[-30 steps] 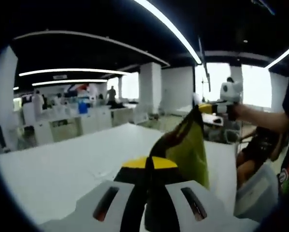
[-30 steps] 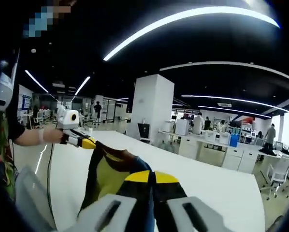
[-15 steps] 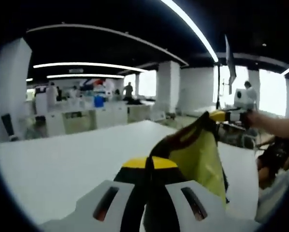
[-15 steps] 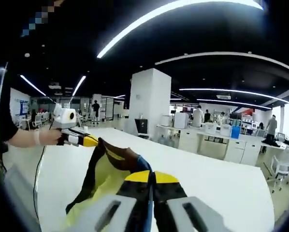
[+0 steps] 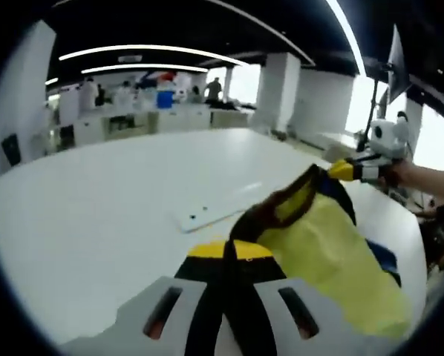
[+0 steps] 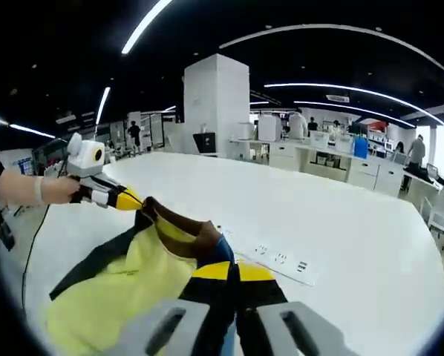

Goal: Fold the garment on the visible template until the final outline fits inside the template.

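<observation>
A yellow garment [image 5: 318, 252] with a dark brown collar [image 5: 278, 208] and blue and black trim hangs stretched between both grippers over a white table [image 5: 96, 208]. My left gripper [image 5: 229, 252] is shut on one end of the collar edge. My right gripper [image 5: 342, 170] holds the far end at the upper right. In the right gripper view my right gripper [image 6: 233, 271] is shut on the collar [image 6: 185, 226]. The yellow cloth [image 6: 118, 293] sags down to the left, and the left gripper [image 6: 131, 200], held by a hand [image 6: 25, 189], pinches the other end.
A flat white power strip [image 5: 211, 213] lies on the table under the garment, also seen as a strip with sockets [image 6: 281, 263]. White pillars [image 6: 214, 104], desks and several people stand far behind. A cable [image 6: 36, 245] hangs from the left gripper.
Both views have tipped down toward the table. The garment has come lower and more of its yellow cloth spreads out. The power strip has come into view. Both grips are unchanged.
</observation>
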### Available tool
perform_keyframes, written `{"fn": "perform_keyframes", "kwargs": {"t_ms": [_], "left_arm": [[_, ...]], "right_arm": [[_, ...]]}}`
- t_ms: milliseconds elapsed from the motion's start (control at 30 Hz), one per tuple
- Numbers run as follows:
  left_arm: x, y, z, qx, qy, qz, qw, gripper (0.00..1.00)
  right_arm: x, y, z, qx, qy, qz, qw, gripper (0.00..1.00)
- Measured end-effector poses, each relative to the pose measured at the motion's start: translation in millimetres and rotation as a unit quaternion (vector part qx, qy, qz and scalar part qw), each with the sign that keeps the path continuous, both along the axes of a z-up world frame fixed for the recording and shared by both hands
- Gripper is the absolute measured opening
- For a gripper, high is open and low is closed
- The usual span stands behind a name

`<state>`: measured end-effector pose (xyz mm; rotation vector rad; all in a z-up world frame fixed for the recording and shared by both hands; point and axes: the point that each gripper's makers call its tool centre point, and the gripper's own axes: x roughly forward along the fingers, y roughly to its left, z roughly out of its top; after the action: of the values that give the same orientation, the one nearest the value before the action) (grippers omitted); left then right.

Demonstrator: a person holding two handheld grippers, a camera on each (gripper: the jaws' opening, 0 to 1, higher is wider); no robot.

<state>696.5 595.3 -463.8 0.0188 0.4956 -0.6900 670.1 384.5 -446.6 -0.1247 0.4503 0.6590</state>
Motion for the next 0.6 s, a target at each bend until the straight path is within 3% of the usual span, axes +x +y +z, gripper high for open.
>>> {"fn": "perform_keyframes", "kwargs": {"t_ms": [233,333,600], "left_arm": [[12.4,-5.9,-36.0,0.014,0.029,-0.001,0.9995,0.0],[9.9,-4.2,-43.9,0.014,0.036,0.005,0.9992,0.0],[12.4,-4.7,-54.5,0.018,0.043,0.0,0.9989,0.0]], "right_arm": [[5.2,5.9,-46.5,-0.023,0.036,0.002,0.9991,0.0],[9.8,7.3,-60.1,-0.029,0.042,0.003,0.9987,0.0],[20.0,2.8,-71.6,-0.031,0.056,-0.002,0.998,0.0]]}}
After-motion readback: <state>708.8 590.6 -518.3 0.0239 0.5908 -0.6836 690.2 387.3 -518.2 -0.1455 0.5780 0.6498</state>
